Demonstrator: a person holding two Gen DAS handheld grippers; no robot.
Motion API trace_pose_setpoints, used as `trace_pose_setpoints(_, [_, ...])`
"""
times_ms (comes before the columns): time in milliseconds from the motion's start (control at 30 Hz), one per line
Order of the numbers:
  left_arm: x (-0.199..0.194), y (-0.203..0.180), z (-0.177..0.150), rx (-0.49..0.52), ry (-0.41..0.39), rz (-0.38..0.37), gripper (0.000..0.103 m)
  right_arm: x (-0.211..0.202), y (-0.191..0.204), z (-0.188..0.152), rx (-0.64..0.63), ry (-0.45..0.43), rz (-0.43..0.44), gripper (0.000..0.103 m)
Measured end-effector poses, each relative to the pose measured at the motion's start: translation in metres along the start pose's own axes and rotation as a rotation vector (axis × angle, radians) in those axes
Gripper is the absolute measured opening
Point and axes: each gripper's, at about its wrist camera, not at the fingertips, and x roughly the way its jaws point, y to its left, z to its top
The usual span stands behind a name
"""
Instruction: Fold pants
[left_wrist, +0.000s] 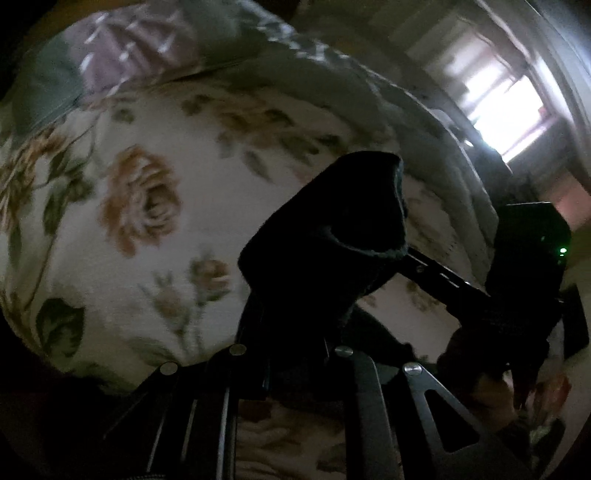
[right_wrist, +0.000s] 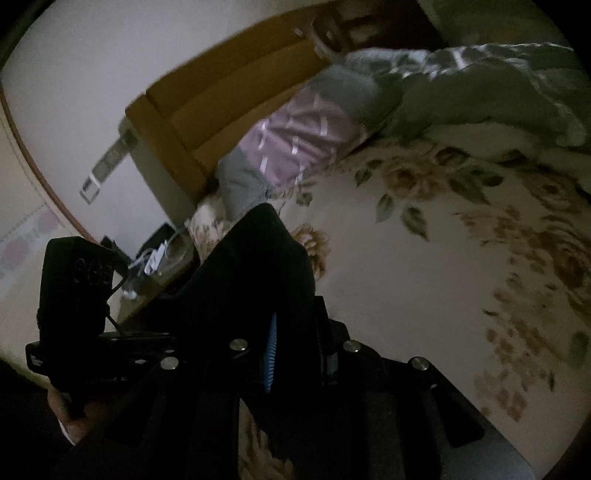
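Black cloth: the pants (left_wrist: 325, 229) are in both my tools, a dark bunch lifted above the bed.
Left tool (left_wrist: 295, 332): its jaws are pressed together on the pants; the cloth rises out of them toward 12 o'clock in the left wrist view and hides the tips.
Right tool (right_wrist: 291, 332): also clamped on the pants (right_wrist: 255, 280); a blue ribbed pad (right_wrist: 271, 354) shows at the edge of the cloth.
Other tool seen from left: my right tool (left_wrist: 524, 258) stands at 3 o'clock, with a small green light on its body.
Other tool seen from right: my left tool (right_wrist: 77, 288) stands at 9 o'clock, with my hand (right_wrist: 70, 417) under it.
Bed sheet (left_wrist: 155, 206): white with brown roses and green leaves, below the pants.
Pillow (right_wrist: 291, 144): lilac and grey, at 12 o'clock in the right wrist view, against the wooden headboard (right_wrist: 221, 99).
Blanket (right_wrist: 480, 85): grey-green, crumpled, at 2 o'clock.
Window (left_wrist: 495, 99): bright, at 2 o'clock in the left wrist view.
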Motion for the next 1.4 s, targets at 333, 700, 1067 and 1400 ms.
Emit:
trace_pose_setpoints(333, [0.002,-0.082,-0.028,0.153,0.047,-0.061,0.013,-0.075,-0.030,-0.040,0.103,-0.143,-0.019,0.019])
trace_pose_setpoints(700, [0.028,-0.157,-0.070,0.311,0.118,-0.062,0.013,-0.132,-0.067,-0.091,0.212,-0.248,-0.038,0.019])
trace_pose_setpoints(1067, [0.066,-0.195,-0.108,0.411,0.183,-0.015,0.013,-0.155,-0.102,-0.138,0.296,-0.272,-0.072,0.019])
trace_pose_setpoints(1400, [0.096,-0.210,-0.132,0.492,0.193,0.007,0.014,-0.158,-0.125,-0.163,0.362,-0.275,-0.100,0.019])
